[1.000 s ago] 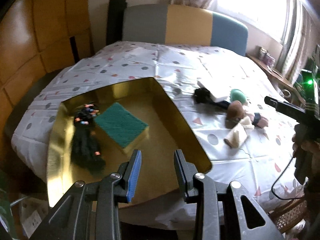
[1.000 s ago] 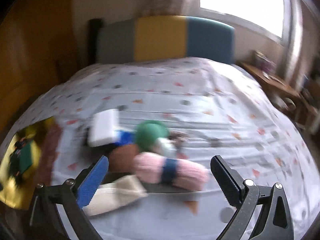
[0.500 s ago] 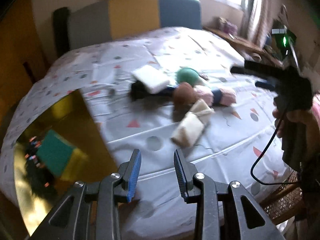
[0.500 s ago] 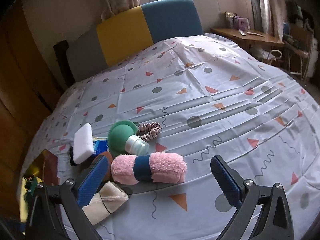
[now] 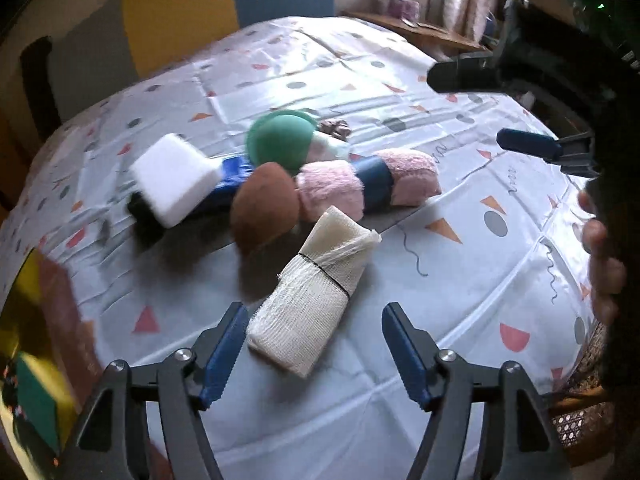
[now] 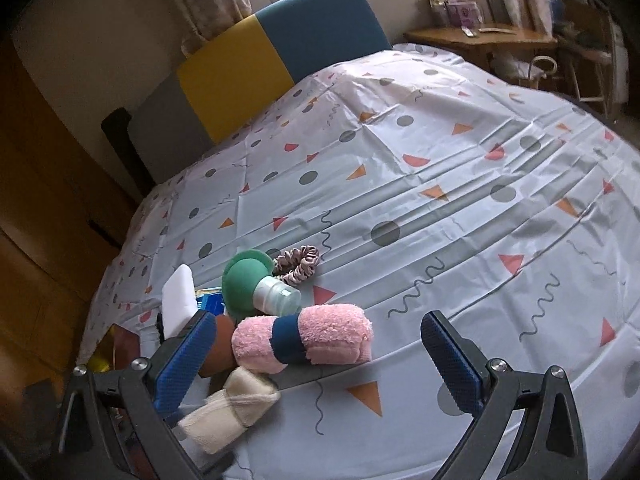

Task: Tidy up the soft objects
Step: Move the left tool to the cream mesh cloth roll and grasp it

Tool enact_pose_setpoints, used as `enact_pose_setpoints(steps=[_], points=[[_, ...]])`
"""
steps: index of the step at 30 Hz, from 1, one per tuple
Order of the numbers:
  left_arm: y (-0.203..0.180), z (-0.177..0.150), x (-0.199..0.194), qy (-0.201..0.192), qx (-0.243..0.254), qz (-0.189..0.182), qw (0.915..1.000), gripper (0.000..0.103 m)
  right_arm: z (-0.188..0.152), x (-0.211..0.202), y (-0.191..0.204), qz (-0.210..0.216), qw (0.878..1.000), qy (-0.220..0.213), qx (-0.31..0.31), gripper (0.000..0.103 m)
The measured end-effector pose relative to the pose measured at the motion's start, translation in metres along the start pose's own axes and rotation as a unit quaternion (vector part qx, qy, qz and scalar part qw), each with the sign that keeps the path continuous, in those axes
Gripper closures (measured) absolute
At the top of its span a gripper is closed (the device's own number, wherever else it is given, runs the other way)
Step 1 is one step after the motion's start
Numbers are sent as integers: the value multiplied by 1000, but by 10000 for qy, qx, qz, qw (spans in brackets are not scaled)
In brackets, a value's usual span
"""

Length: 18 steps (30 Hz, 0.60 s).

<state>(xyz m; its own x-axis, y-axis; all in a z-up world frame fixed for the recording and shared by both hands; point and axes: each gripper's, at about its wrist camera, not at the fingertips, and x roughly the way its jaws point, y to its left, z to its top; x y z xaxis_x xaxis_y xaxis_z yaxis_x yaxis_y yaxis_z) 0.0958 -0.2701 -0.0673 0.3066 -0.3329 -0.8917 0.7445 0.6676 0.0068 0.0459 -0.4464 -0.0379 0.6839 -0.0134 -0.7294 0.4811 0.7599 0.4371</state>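
The cream gauze roll [image 5: 316,296], lower centre, is judged light and squashy; its banded middle is best gripped; the left gripper [image 5: 312,348] is opening, nothing held.

gold tray [image 5: 24,312]: blurred, cut off at left edge
brown pad [image 6: 222,344]: partly hidden behind right tongs [image 6: 320,364]

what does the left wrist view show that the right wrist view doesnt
Only the left wrist view: the right gripper from outside, the hand holding it, and the green sponge in the gold tray.
Only the right wrist view: the whole pink scrunchie and the wooden side table.
Both: the cream gauze roll, pink towel roll, white sponge and green puff.
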Motion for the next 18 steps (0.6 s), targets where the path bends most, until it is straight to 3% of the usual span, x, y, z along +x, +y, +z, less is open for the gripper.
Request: enact_pose_setpoints(steps=[7, 12, 14, 18], points=[[5, 9, 18, 158, -116, 8, 9998, 38, -1, 7, -5, 26, 9998, 157, 141, 0], [-10, 14, 25, 280, 404, 76, 9988, 38, -1, 11, -7, 46, 9994, 249, 230, 0], [-12, 16, 37, 418, 383, 157, 9983, 52, -2, 11, -7, -30, 9996, 225, 183, 0], [-4, 3, 31, 209, 35, -25, 9998, 54, -1, 12, -12, -77, 9994, 218, 271, 0]])
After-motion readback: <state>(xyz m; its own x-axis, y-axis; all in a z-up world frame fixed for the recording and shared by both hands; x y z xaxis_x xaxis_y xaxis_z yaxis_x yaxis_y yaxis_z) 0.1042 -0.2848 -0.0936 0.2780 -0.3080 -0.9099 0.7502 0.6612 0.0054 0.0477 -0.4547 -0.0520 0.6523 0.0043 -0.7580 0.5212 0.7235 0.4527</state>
